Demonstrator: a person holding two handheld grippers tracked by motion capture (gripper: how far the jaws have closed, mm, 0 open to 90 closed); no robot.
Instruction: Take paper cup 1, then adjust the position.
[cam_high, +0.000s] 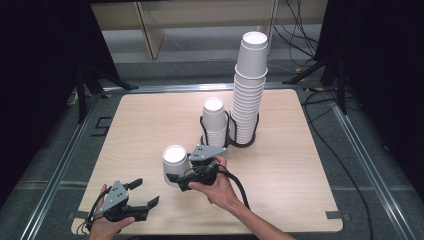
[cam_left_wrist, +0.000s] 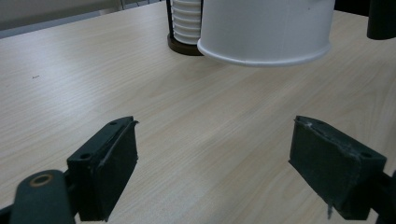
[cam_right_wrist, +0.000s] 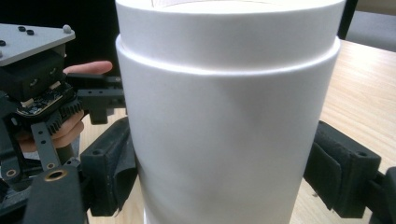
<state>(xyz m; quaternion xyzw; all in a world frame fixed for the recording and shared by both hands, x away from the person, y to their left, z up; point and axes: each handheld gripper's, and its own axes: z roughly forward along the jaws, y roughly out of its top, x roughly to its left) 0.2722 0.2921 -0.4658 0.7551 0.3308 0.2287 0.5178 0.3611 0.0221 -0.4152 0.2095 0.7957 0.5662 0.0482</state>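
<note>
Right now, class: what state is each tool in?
Left tool: open, holding nothing.
Right tool: closed on the white paper cup.

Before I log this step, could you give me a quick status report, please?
Right gripper shut on inverted paper cup, lifted. Left gripper open, idle near table edge. Two cup stacks behind; nothing blocking.

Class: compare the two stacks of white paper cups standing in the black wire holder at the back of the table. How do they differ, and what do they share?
The right stack is far taller than the left stack and rises well above the wire holder; the left stack barely clears it. The right stack's top cup sits loosely, showing most of its wall, while the left stack's cups nest tightly. The left stack stands nearer the right gripper. Both are white, upside down and upright.
</note>
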